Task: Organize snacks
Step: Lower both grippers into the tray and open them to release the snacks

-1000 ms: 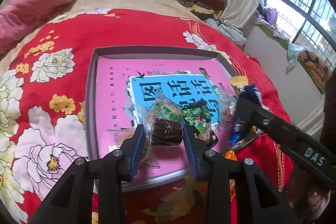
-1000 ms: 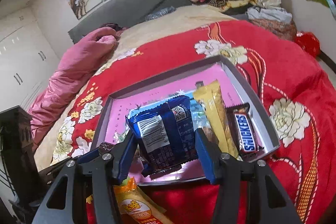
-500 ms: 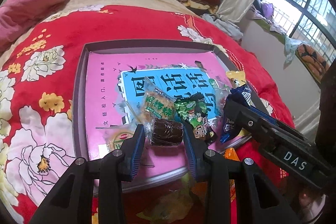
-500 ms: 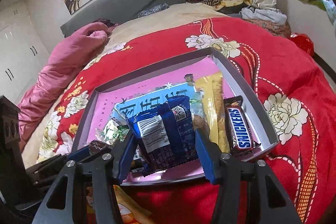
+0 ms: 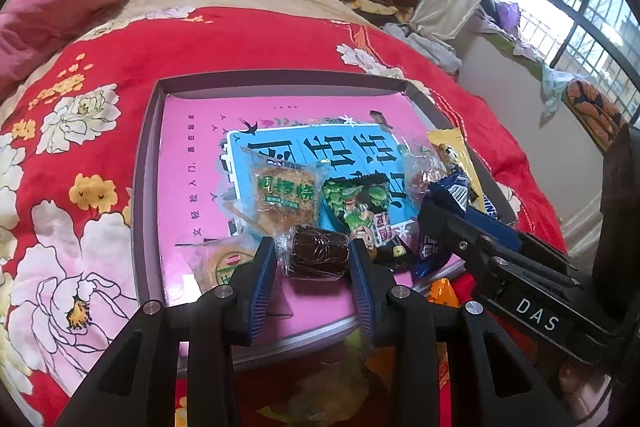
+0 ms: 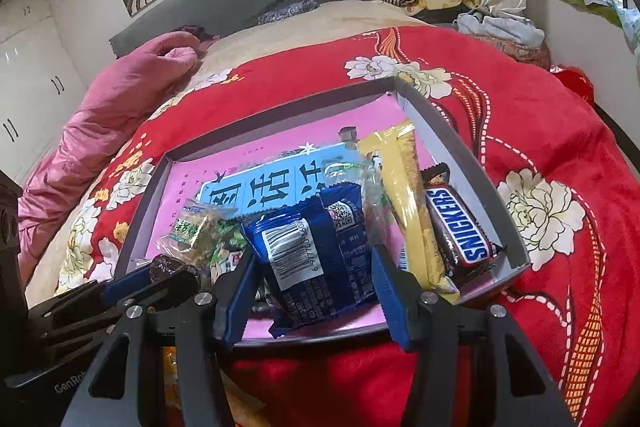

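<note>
Snacks both gripped over tray (image 5: 148, 187) near edge: left gripper (image 5: 314, 257) nearly closed on dark cylindrical cake (image 5: 318, 255), axis crosswise between pads; right gripper (image 6: 314, 259) half-open, clamping blue packet (image 6: 308, 251) upright, long axis pointing away.

A: What carries everything?
B: A bed with a red flower-printed blanket (image 5: 248, 43).
A: What lies on it?
B: 1 shallow grey cardboard tray (image 6: 460, 143) and 1 crumpled pink quilt (image 6: 120, 99).
</note>
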The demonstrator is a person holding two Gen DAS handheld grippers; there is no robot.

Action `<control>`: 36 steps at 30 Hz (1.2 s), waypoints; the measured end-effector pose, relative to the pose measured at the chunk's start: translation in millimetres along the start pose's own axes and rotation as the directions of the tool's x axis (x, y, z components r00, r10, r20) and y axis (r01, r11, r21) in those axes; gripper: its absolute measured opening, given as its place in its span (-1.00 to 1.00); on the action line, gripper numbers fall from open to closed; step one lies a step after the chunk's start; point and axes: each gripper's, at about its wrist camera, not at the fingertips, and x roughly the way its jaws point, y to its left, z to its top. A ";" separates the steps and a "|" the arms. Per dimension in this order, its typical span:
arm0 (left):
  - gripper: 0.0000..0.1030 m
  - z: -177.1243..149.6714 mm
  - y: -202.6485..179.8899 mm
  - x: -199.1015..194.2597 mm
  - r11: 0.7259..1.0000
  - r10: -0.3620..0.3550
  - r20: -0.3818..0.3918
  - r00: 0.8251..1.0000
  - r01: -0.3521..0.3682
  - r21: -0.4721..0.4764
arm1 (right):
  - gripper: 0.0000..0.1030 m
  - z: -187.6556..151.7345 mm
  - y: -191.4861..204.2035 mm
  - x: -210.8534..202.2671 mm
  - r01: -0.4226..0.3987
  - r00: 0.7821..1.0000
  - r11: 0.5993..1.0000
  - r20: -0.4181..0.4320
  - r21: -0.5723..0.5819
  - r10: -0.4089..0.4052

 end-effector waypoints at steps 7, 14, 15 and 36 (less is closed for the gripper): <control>-0.25 -3.6 -0.7 5.7 1.000 -0.004 -0.021 1.000 0.004 -0.001 | 0.08 -1.3 -0.8 -1.5 -0.014 1.000 1.000 -0.006 -0.009 0.014; -0.25 -5.4 -1.5 4.4 1.000 -0.017 -0.028 0.999 0.017 -0.009 | 0.09 -3.5 -0.7 -4.3 -0.032 0.999 0.999 -0.015 -0.024 0.032; -0.25 -5.4 -1.2 4.3 1.000 -0.018 -0.028 0.999 0.017 -0.009 | 0.09 -3.8 -0.8 -5.1 -0.036 0.999 0.999 -0.015 -0.026 0.036; -0.22 -6.1 7.5 -0.3 0.997 -0.051 -0.031 0.998 0.049 -0.062 | 0.09 -4.8 5.4 -16.6 -0.084 0.996 0.994 -0.007 -0.071 0.084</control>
